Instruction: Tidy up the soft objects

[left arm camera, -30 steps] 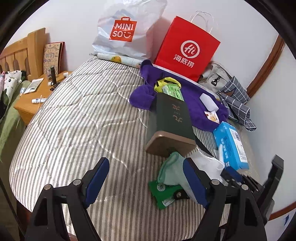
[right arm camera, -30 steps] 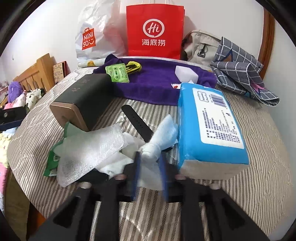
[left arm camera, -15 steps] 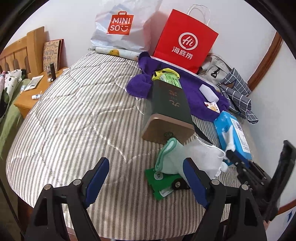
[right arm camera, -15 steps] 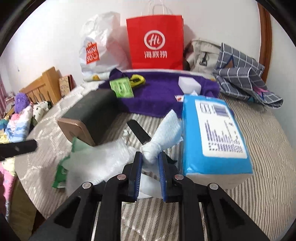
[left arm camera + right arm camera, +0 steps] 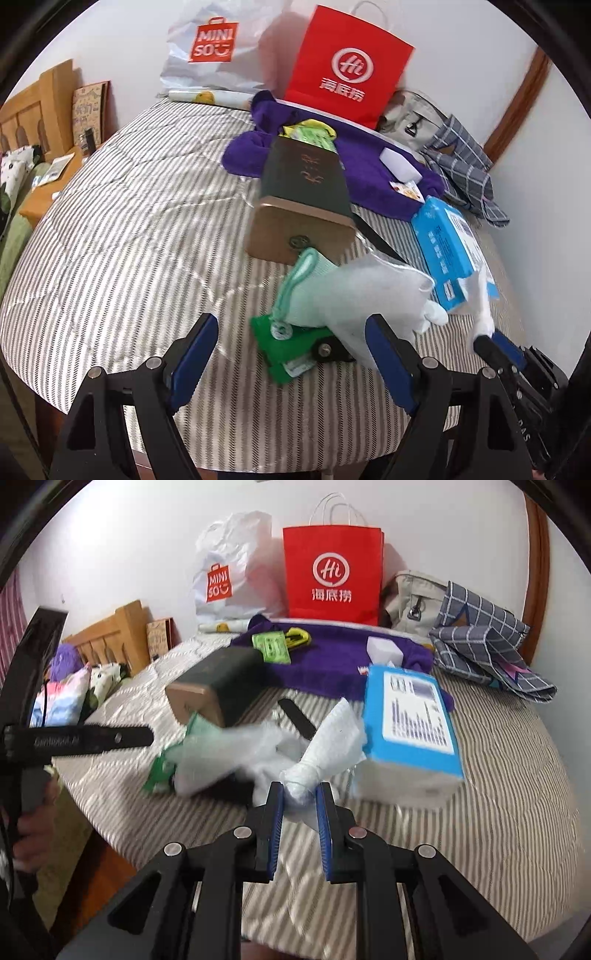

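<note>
My right gripper [image 5: 299, 805] is shut on a crumpled white tissue [image 5: 332, 738] and holds it just above the striped bed, beside the blue tissue pack [image 5: 410, 720]. In the left wrist view that tissue [image 5: 480, 299] hangs from the right gripper [image 5: 495, 341] at the far right. My left gripper [image 5: 291, 354] is open and empty, above the bed's near edge. Between its fingers lie a pale white cloth [image 5: 380, 291], a mint green cloth with a loop [image 5: 310, 280] and a green packet [image 5: 291, 350]. A purple towel [image 5: 369, 170] lies further back.
A dark green box with a bronze end [image 5: 303, 206] lies mid-bed, a black strap [image 5: 295, 716] beside it. A red paper bag [image 5: 347, 66], a white Miniso bag [image 5: 218, 44], a beige bag [image 5: 410, 598] and a checked cloth [image 5: 487, 642] line the back. A wooden nightstand [image 5: 48, 188] stands left.
My right gripper has lifted and pulled the tissue back toward the bed's near edge. The left gripper has drawn back and stayed open. The white cloth has shifted.
</note>
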`<control>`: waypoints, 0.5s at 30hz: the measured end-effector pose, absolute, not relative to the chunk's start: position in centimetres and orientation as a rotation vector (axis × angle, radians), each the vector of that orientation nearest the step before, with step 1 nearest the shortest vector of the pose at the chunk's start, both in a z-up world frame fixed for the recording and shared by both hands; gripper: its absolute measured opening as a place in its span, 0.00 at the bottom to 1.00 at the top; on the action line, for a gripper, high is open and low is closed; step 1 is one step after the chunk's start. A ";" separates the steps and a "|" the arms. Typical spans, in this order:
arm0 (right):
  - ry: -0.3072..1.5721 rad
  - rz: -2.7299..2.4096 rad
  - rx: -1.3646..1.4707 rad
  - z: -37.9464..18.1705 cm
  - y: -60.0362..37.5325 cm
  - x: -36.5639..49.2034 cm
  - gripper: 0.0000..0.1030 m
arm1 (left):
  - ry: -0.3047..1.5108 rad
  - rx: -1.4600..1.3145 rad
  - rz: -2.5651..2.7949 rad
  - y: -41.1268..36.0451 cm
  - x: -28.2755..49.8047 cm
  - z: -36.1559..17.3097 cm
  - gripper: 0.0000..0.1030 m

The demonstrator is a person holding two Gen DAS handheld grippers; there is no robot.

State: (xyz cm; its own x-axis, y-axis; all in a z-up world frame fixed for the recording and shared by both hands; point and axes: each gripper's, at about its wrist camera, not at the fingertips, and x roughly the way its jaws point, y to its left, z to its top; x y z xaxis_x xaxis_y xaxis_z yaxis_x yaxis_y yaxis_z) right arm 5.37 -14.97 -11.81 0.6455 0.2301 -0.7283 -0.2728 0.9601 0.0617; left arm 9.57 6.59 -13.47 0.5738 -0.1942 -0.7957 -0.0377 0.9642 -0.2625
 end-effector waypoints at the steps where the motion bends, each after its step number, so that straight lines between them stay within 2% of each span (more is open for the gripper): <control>1: 0.829 0.285 -0.059 -12.1 -15.3 5.0 0.17 | 0.959 -0.251 -0.102 6.1 9.5 -13.5 0.78; 15: 0.902 0.134 -0.119 -14.8 -19.8 3.9 0.18 | 0.981 -0.081 -0.197 0.4 9.7 -14.4 0.78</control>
